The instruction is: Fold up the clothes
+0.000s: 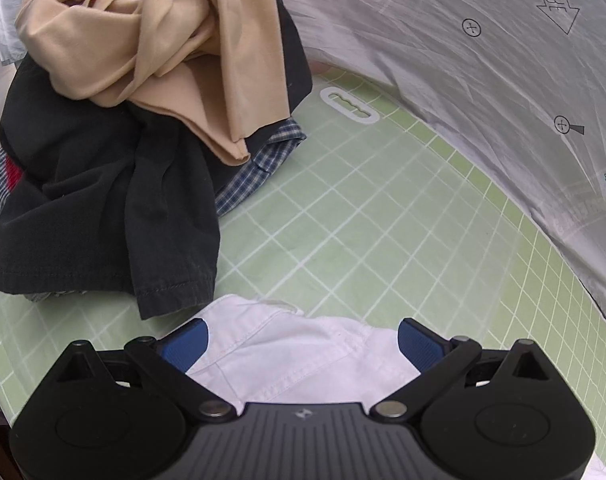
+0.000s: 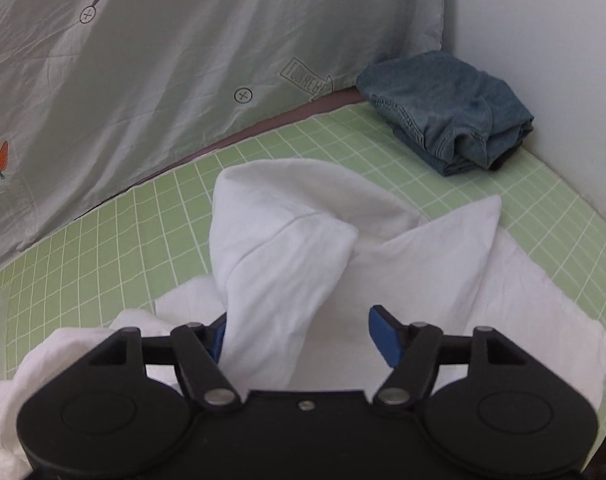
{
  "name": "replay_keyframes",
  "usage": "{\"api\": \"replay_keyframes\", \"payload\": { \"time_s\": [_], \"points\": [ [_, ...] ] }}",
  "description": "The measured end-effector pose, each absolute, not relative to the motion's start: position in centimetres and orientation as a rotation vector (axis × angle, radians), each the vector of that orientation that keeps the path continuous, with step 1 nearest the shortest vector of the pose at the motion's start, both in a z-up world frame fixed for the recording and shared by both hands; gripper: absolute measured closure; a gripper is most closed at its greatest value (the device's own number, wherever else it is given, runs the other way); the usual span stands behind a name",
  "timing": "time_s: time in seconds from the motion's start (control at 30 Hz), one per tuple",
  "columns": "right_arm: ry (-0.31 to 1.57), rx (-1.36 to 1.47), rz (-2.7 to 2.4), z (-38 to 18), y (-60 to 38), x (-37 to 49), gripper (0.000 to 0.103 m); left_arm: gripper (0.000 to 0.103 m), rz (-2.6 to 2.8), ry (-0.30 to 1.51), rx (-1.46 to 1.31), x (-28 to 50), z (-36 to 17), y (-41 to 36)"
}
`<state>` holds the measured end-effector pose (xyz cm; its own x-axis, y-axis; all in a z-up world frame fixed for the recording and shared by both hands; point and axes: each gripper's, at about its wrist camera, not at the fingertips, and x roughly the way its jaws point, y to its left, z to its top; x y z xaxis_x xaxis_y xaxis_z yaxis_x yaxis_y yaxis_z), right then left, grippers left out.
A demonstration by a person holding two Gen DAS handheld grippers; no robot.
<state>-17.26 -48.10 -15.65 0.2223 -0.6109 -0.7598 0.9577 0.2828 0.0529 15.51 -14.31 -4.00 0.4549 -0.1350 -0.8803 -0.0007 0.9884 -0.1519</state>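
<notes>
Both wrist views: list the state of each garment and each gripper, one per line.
white garment: partly folded, rumpled, on the green grid mat
left gripper: open, white cloth between its jaws
right gripper: open, a fold of white cloth standing between its jaws
denim garment: folded, in the mat's corner
beige garment: crumpled, atop the pile
black garment: crumpled, under the beige one

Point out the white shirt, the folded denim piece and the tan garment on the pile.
white shirt (image 2: 287, 248): right wrist view, raised fold.
folded denim piece (image 2: 447, 104): right wrist view, top face.
tan garment (image 1: 151, 36): left wrist view, bunched middle.
</notes>
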Motion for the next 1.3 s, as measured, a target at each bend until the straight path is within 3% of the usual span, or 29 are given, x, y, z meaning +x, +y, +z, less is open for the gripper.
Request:
{"api": "replay_keyframes", "payload": {
  "time_s": [0.23, 0.47, 0.6, 0.67, 0.73, 0.83, 1.2, 1.3],
  "points": [
    [0.602, 0.481, -1.282, -11.9, -48.2, -17.5, 0.021, 0.003, -0.151, 1.114, -0.068, 18.4, -4.9, -18.7],
    [0.686, 0.580, -1.271, -14.5, -57.4, -15.2, 0.018, 0.003, -0.220, 1.218, 0.026, 19.9, -7.9, -23.4],
    [0.775, 0.696, -1.334, -17.0, -60.8, -19.1, 0.019, 0.003, -0.269, 1.322, 0.038, 19.8, -10.1, -25.4],
    [0.853, 0.728, -1.335, -19.0, -62.6, -19.4, 0.032, 0.003, -0.275, 1.343, 0.071, 19.3, -10.9, -25.9],
    [0.822, 0.796, -1.327, -19.0, -62.6, -21.2, 0.063, 0.003, -0.282, 1.343, 0.102, 18.7, -11.4, -26.2],
    [0.737, 0.783, -1.292, -17.9, -62.4, -22.7, 0.094, 0.003, -0.280, 1.345, 0.090, 18.4, -11.4, -25.8],
    [0.218, 0.433, -1.088, -2.3, -64.9, -22.9, 0.099, 0.004, -0.236, 1.310, 0.031, 18.1, -10.1, -24.1],
    [0.238, 0.421, -1.151, -2.8, -65.2, -23.2, 0.099, 0.004, -0.234, 1.300, 0.024, 17.7, -10.0, -23.8]
  ]
}}
